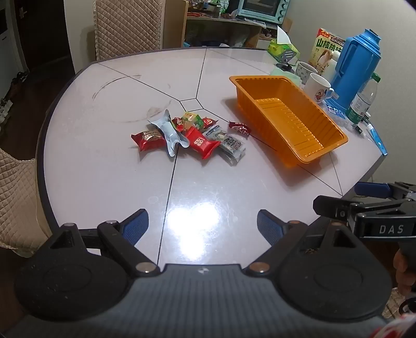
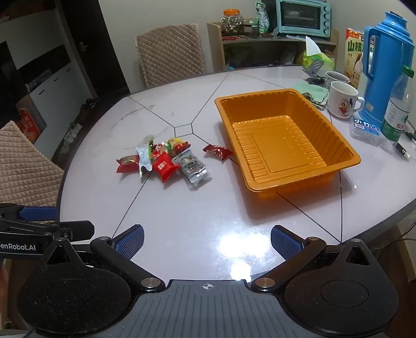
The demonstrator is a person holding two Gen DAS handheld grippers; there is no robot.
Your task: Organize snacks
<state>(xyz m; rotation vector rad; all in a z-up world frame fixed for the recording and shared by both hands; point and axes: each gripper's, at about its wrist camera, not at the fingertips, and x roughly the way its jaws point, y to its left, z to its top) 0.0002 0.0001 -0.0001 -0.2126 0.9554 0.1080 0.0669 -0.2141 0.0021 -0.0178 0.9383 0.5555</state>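
Note:
A pile of small snack packets (image 1: 189, 135) lies mid-table, red, silver and green wrappers; it also shows in the right wrist view (image 2: 166, 161). One dark red packet (image 1: 238, 128) (image 2: 217, 151) lies apart, between the pile and an empty orange plastic tray (image 1: 325, 145) (image 2: 338, 124) to the right. My left gripper (image 1: 202, 226) is open and empty over the table's near edge. My right gripper (image 2: 207, 241) is open and empty, also at the near edge, well short of the snacks and tray.
Behind the tray stand two white mugs (image 2: 343, 100), a blue thermos jug (image 2: 384, 65), a water bottle (image 2: 397, 106), a cereal box (image 1: 325, 49) and a tissue pack (image 2: 316, 61). Quilted chairs (image 2: 171, 52) stand around the table. A shelf with a toaster oven (image 2: 303, 17) is behind.

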